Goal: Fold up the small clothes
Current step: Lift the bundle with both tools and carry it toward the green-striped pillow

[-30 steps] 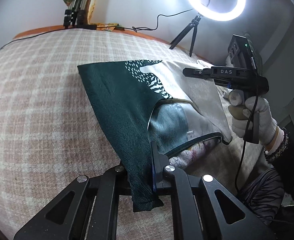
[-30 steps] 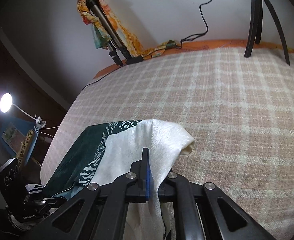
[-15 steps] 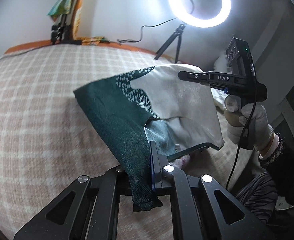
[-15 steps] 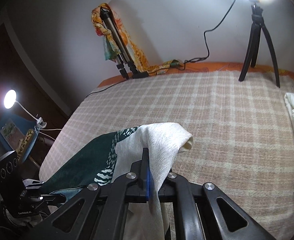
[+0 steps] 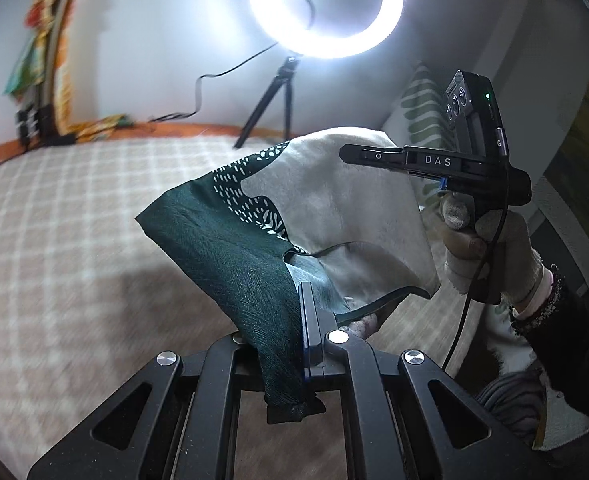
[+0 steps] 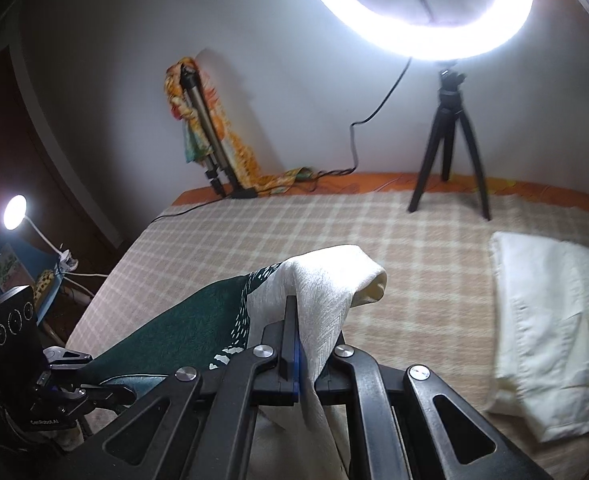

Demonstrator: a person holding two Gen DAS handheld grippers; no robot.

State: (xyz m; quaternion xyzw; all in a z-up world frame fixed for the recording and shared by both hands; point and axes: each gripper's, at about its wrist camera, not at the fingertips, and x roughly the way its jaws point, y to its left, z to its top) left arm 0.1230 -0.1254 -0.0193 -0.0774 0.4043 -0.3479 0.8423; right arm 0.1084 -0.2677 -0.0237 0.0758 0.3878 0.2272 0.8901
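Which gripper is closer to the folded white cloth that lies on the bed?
The right. The right gripper, shut on the green and cream garment, is beside the folded white cloth. The left gripper grips the garment's dark green end, farther off.

Blanket (image 6: 334,232): pink-tan w/ pale squares, covers the whole bed.
Ring light (image 5: 326,8): big round lamp, glowing white, up by the wall.
Tripod (image 6: 450,144): black, 3 legs, stands on the far edge of the blanket, holds the ring light.
Cord (image 6: 378,108): black, hangs from the ring light, runs down along the wall.
Scarf (image 6: 222,136): orange + yellow, draped on a metal stand by the wall.
Small lamp (image 6: 14,210): round, lit, far left, off the bed.
White cloth (image 6: 550,328): folded, lies on the blanket at right.
Pillow (image 5: 422,108): white w/ green leaves, by the wall.
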